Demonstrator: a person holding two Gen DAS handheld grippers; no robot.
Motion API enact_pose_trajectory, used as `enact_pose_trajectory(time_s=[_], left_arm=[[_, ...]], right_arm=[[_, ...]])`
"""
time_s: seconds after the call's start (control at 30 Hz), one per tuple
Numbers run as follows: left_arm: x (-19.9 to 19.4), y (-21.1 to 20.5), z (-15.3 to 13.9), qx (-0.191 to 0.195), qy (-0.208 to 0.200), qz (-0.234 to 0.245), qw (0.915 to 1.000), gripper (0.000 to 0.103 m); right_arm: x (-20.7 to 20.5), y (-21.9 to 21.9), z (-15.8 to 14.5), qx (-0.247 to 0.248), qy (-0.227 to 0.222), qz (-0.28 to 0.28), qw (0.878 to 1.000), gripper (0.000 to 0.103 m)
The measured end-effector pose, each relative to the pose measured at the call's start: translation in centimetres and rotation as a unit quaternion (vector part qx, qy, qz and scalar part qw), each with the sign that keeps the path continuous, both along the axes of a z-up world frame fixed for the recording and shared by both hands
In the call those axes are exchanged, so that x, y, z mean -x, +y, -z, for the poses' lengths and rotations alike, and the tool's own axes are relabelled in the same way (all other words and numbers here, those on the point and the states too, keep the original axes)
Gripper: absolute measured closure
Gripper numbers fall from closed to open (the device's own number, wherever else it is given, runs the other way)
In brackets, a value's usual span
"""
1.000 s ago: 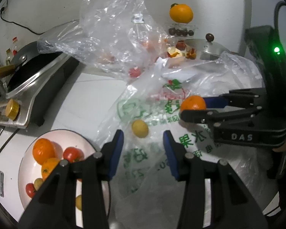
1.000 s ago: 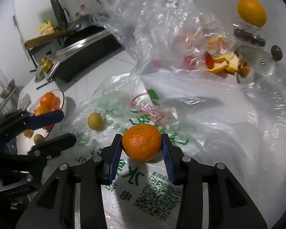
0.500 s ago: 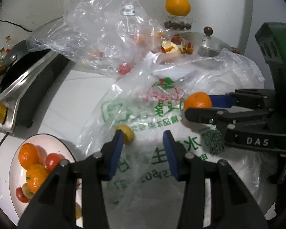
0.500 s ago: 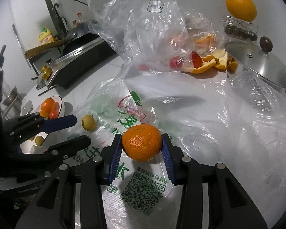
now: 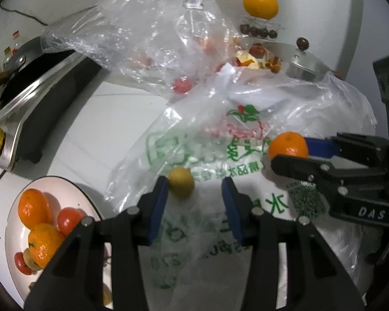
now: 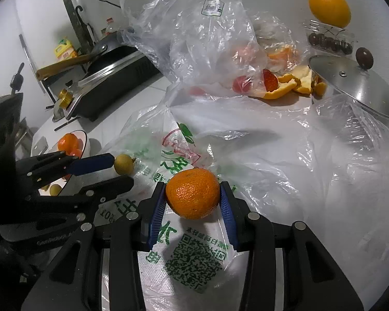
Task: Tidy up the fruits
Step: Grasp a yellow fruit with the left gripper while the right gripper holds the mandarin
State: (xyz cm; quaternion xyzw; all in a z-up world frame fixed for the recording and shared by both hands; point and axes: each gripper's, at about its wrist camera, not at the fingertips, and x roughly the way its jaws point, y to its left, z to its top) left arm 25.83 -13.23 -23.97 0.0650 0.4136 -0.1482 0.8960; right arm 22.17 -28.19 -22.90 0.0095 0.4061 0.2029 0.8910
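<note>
Right gripper [image 6: 193, 202] pinches one orange [image 6: 192, 193]; left gripper [image 5: 194, 194] spread beside one yellow fruit [image 5: 181, 185].

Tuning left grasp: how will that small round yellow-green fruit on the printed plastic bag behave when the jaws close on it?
The small round yellow-green fruit looks apt to roll, being round and loose. It lies against one finger of the open left hand-held gripper, off-centre, so closing may nudge it sideways. The crinkled printed plastic bag beneath probably gives a slippery, shifting base.
</note>
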Motion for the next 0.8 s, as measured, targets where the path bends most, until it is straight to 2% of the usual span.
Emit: enact_pose_trajectory(time_s=[0.3,0.37,0.4,0.6,0.8], left_arm=[[-1.2,-0.7,0.6,-0.022,0.006,-0.01,0.9997,0.058],[-1.5,-0.7,0.8,-0.021,0.01,-0.01,0.9997,0.06],[-1.5,-0.7,0.9,-0.019,0.011,-0.008,0.9997,0.065],[-2.0,-0.9,1.4,-0.016,0.017,-0.001,0.9997,0.078],[-1.4,-0.9,1.0,-0.006,0.014,0.004,0.9999,0.078]], right_arm=[[-0.1,0.2,0.2,-0.002,0.001,-0.011,1.0,0.06],[-0.1,0.3,0.2,-0.002,0.001,-0.013,1.0,0.06],[-0.1,0.3,0.3,-0.002,0.001,-0.013,1.0,0.06],[0.1,0.4,0.2,0.001,-0.005,-0.014,1.0,0.06],[0.1,0.5,0.2,0.005,-0.005,-0.018,1.0,0.06]])
